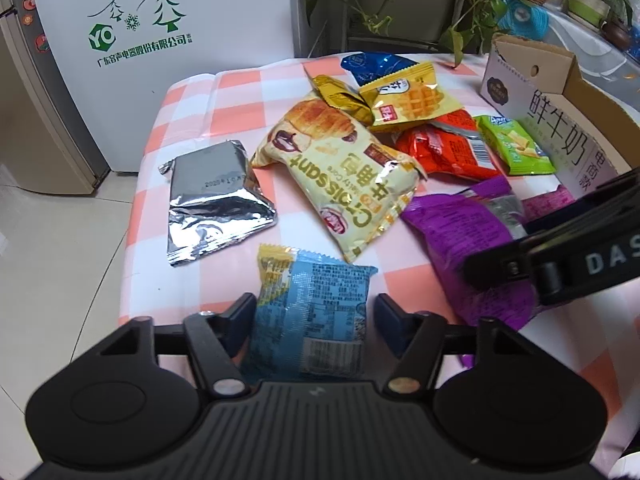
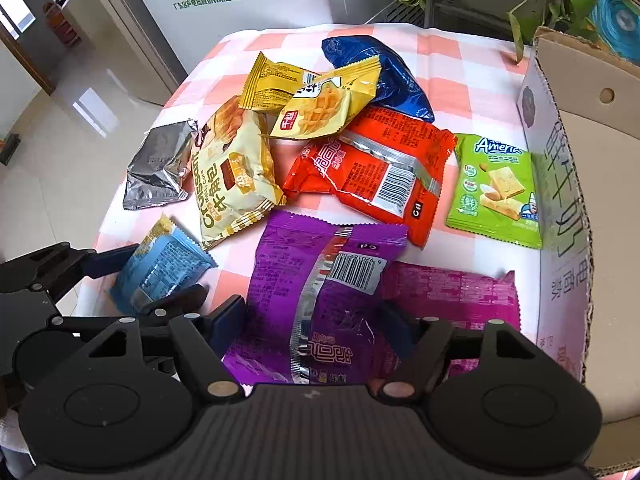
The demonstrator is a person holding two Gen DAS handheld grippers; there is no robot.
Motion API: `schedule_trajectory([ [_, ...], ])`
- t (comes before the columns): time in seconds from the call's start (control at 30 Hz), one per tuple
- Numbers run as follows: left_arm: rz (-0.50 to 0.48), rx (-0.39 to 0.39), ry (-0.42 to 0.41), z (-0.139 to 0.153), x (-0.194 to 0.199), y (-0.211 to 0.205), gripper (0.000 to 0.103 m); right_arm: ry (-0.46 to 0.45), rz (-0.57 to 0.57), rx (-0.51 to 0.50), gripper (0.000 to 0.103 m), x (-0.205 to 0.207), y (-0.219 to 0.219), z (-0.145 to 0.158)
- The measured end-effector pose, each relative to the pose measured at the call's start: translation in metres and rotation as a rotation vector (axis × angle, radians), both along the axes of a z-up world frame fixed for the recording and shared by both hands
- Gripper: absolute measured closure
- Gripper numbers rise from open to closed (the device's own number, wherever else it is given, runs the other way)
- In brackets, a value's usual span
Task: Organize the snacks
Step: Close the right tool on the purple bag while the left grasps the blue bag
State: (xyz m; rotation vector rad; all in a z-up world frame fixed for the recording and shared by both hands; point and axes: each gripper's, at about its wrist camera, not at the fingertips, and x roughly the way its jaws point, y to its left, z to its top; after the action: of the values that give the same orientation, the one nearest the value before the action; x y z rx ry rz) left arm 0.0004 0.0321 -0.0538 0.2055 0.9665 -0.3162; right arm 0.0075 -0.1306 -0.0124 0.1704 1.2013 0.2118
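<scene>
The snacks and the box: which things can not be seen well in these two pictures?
- Cardboard box: its inside is mostly cut off by the right edge in both views.
- Magenta packet: partly under the purple packet in the right wrist view.
- Blue packet: its near end is hidden by the left tool body in the left wrist view.
- Silver packet: its printed date is too small.

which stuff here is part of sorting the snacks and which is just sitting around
Part of the job: blue packet between the left gripper fingers, purple packet between the right gripper fingers, croissant bag, cardboard box.

Just around: fridge, potted plants.
</scene>
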Motion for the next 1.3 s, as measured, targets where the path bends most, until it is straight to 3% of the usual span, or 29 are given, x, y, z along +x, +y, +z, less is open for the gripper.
schedule_trajectory([
  [0.1,0.008,-0.003,0.007,0.002,-0.001,0.000,0.052,-0.003,0.014,0.009,0.036,0.000,0.001,0.000],
  [0.27,0.035,-0.024,0.031,0.006,-0.006,0.005,0.054,-0.020,0.058,0.027,0.045,-0.001,-0.001,0.003],
  [0.43,0.075,-0.074,0.095,0.008,-0.014,0.014,0.054,-0.024,0.135,0.045,0.048,-0.002,-0.003,0.008],
  [0.7,0.074,-0.016,0.043,0.012,-0.017,0.013,0.041,-0.023,0.150,0.046,0.030,-0.003,-0.002,0.009],
  [1.03,0.081,0.033,0.047,-0.001,-0.015,0.009,0.028,-0.016,0.187,-0.042,0.026,0.005,0.014,-0.004],
  [1.07,0.081,0.032,0.048,0.000,-0.015,0.009,0.030,-0.017,0.188,-0.047,0.027,0.005,0.014,-0.004],
  [1.2,0.054,0.001,0.053,0.003,-0.017,0.007,0.053,-0.031,0.197,-0.050,0.033,0.005,0.012,-0.003],
  [1.3,0.045,0.019,0.045,0.005,-0.018,0.003,0.054,-0.054,0.217,-0.051,0.039,0.002,0.012,0.001],
])
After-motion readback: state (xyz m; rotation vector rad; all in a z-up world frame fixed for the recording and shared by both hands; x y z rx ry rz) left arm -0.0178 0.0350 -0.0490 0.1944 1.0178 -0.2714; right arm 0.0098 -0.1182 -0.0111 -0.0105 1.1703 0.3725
